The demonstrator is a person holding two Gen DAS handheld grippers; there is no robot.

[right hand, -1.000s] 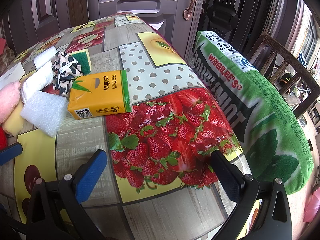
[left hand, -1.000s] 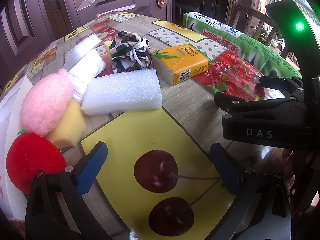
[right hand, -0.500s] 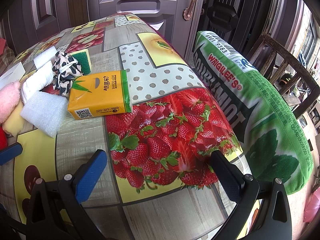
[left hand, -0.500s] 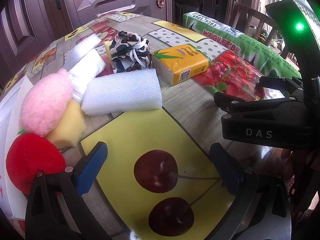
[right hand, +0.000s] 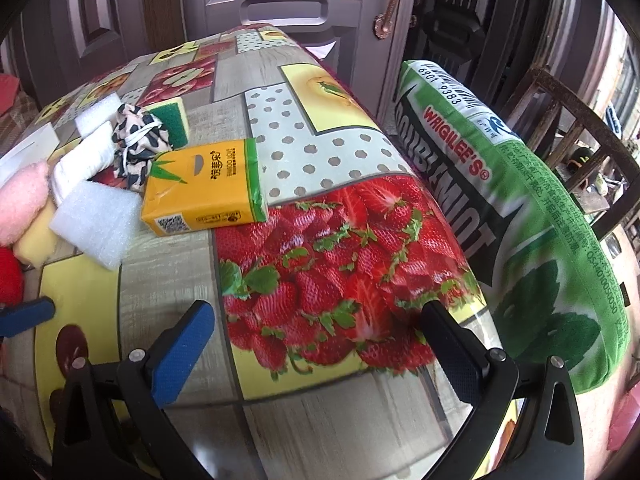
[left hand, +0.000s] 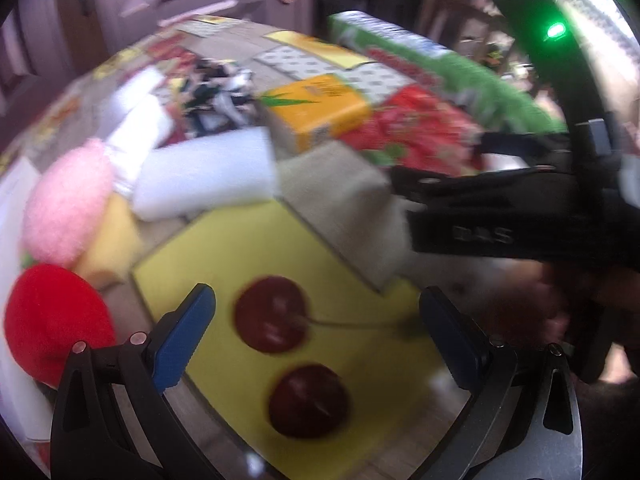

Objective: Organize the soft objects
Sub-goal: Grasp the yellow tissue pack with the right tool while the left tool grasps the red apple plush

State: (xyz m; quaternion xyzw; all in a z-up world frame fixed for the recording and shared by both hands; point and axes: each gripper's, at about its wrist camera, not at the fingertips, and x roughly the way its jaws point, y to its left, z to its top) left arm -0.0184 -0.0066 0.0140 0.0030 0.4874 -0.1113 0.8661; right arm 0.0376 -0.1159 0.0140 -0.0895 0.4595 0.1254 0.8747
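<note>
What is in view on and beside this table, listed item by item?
tissue pack: 1, yellow-orange with green end, mid table.
white foam block: 1, white, left of the tissue pack.
spotted cloth bundle: 1, black and cream, behind the tissue pack.
green sponge: 1, green and yellow, behind the bundle.
white roll: 1, white, left of the bundle.
pink fluffy pad: 1, pink, left edge.
red plush ball: 1, red, near left.
gum-pack pillow: 1, green, off the table's right edge.
left gripper: open, empty.
right gripper: open, empty.
</note>
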